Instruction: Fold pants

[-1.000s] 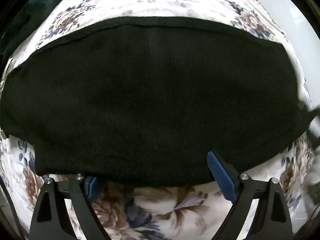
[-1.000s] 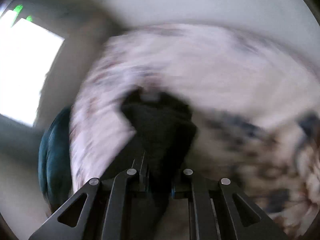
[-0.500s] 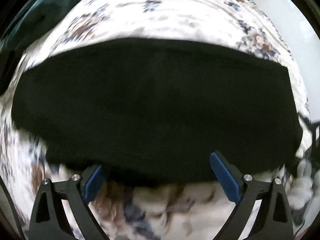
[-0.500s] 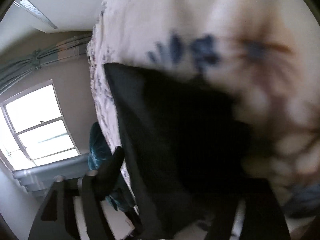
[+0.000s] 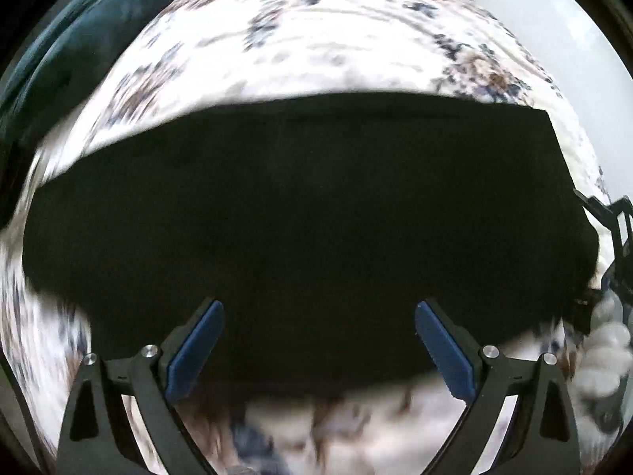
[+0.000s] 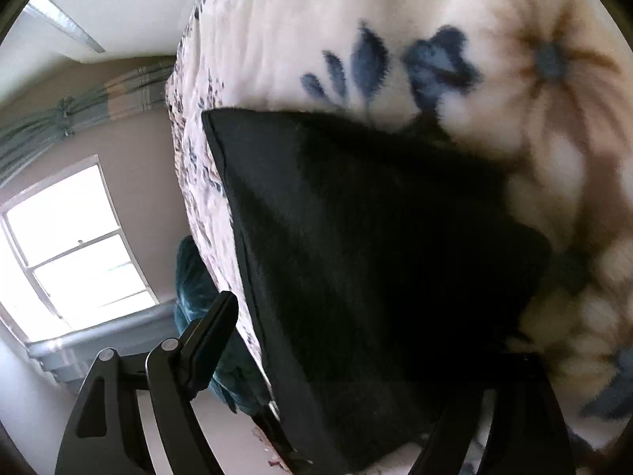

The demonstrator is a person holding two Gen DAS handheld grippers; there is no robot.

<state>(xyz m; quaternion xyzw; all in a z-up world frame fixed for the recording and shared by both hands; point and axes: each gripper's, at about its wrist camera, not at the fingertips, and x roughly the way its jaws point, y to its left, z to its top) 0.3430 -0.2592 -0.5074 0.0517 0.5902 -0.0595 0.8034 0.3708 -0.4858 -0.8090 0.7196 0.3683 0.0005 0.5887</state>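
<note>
Now the folded black fabric pants (image 5: 308,213) fill mid-frame on the floral fleece bed cover (image 5: 316,43); both the left hand-held gripper (image 5: 316,340) and right hand-held gripper (image 6: 356,360) gape wide, holding nothing. Soft, limp cloth: pinch its near edge

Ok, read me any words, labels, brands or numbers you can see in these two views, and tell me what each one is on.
None. The black pants show no tag or print, the floral blanket carries only a flower pattern, and neither the left gripper nor the right gripper has readable markings.
</note>
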